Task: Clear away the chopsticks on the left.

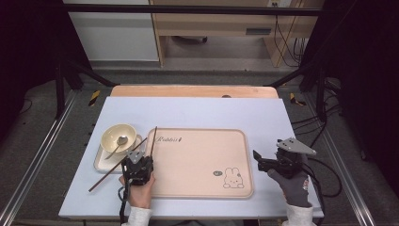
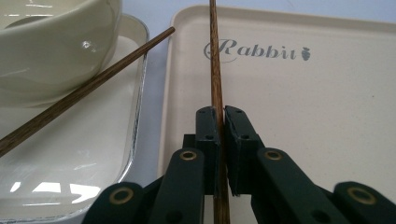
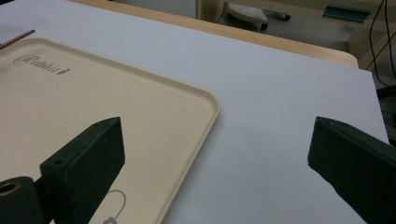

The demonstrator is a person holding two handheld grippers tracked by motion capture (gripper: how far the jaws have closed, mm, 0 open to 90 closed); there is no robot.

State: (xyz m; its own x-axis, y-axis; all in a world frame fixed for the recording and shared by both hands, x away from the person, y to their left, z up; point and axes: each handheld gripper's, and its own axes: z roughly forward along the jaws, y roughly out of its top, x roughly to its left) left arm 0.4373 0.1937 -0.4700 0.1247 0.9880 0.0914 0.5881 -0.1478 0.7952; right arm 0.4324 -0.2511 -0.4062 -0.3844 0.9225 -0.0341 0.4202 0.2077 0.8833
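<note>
Black jaws of the left gripper are clamped together on one chopstick, which runs forward between the pads and ends over the far left rim of the tray. In the high view this gripper sits at the tray's left edge, near the bench's near-left corner.

Risk, as a judgement: the stick is thin and round and held low on its length, so it may pivot or slide in the pads if the free end catches the tray rim. A sideways swing toward the left could strike the second chopstick, which lies slanted across the white dish, or the bowl standing in that dish. The spoon in the bowl could be jolted as well.

Open room lies to the right: the tray's bed is bare. The right gripper, jaws wide apart and holding nothing, hovers off the tray's right edge, well apart from the work.
</note>
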